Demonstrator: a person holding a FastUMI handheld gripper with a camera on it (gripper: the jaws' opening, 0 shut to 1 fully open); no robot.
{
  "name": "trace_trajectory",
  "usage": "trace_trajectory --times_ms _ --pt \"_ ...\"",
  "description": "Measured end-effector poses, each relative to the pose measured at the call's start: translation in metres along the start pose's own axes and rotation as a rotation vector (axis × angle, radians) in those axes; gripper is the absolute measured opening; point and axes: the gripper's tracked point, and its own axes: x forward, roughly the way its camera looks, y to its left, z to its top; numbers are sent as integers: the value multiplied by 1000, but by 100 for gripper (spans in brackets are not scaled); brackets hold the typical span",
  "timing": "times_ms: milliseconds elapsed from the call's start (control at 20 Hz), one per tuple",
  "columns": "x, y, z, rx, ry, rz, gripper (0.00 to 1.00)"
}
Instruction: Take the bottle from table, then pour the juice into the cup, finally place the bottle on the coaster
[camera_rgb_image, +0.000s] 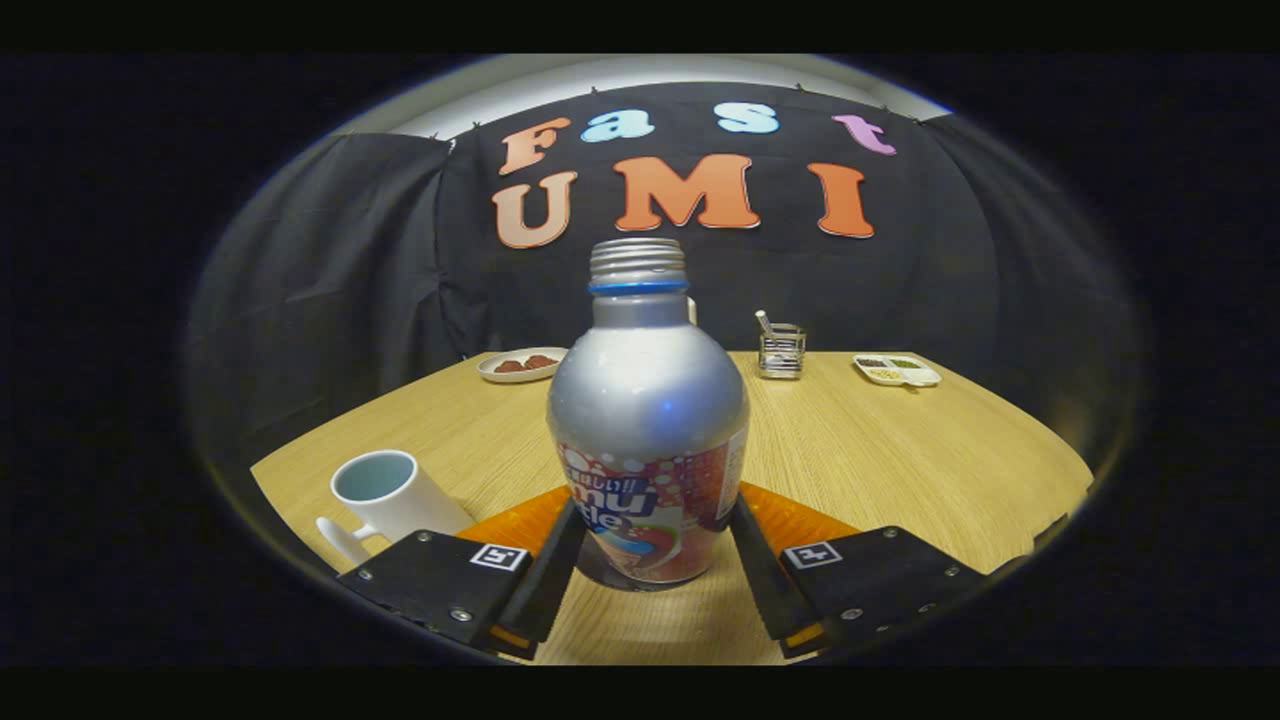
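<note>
1. Gripper view, starting at the left: the white cup (385, 493) stands upright on the wooden table (900, 450), mouth open upward, handle turned toward you. It sits just left of your left finger, near enough that a short swing and tilt would reach it for pouring.
2. Behind the cup, at the far table edge, a small plate (520, 366) holds dark red pieces. Not part of your job; it is well apart from the work.
3. Centre: the bottle (648, 425) stands upright between your fingers, cap off, threaded neck bare, so it is ready to pour. Your gripper (650, 560) has both fingers pressed against the lower label band, one per side. A low hold like this keeps the neck free, but expect the top to feel heavy when tilted.
4. Under and around the bottle's base shows the orange coaster (800, 520). Whether the base rests on it or hangs just above, you cannot tell.
5. Right of the neck, far back, stands a clear holder (781, 351) with a stick in it.
6. Furthest right lies a divided dish (896, 369), well clear of everything.
</note>
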Motion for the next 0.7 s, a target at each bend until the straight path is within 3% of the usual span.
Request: trace_trajectory --times_ms 500,650,700 --pt "22 12 -34 -44 105 25 83" --pt "7 7 -28 -26 83 39 97" --pt "0 3 -26 -26 75 38 98"
